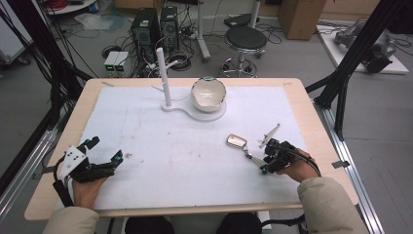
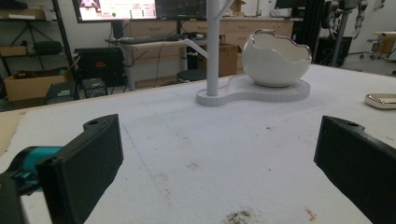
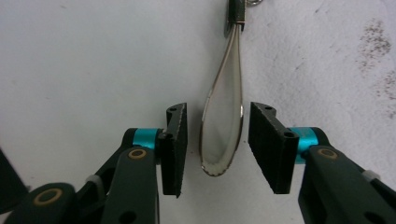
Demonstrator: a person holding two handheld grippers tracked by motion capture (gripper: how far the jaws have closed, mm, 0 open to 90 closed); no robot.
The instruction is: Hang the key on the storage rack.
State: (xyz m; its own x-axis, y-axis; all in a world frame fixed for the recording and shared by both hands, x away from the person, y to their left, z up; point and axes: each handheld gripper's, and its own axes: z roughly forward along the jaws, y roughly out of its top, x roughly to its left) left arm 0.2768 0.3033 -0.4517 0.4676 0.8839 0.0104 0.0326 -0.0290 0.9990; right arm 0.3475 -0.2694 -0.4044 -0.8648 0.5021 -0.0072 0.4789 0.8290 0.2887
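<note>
At the near left of the counter (image 1: 146, 185) we see our left tongs (image 1: 103, 150) spread wide, pinching nothing. Far centre stands one white post stand (image 1: 166, 78) with one cracked-egg bowl (image 1: 208, 94); its inside is hidden. At the right, one silver keychain (image 1: 237, 142) lies flat. Our right tongs (image 3: 218, 140) straddle its teardrop blade (image 3: 224, 121), partly spread, not touching; the top is cut off.

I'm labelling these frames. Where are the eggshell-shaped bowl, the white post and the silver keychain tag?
Eggshell-shaped bowl (image 2: 275, 58), left gripper view, outer wall.
White post (image 1: 163, 78), high view, mid-shaft.
Silver keychain tag (image 1: 236, 141), high view, flat face.
</note>
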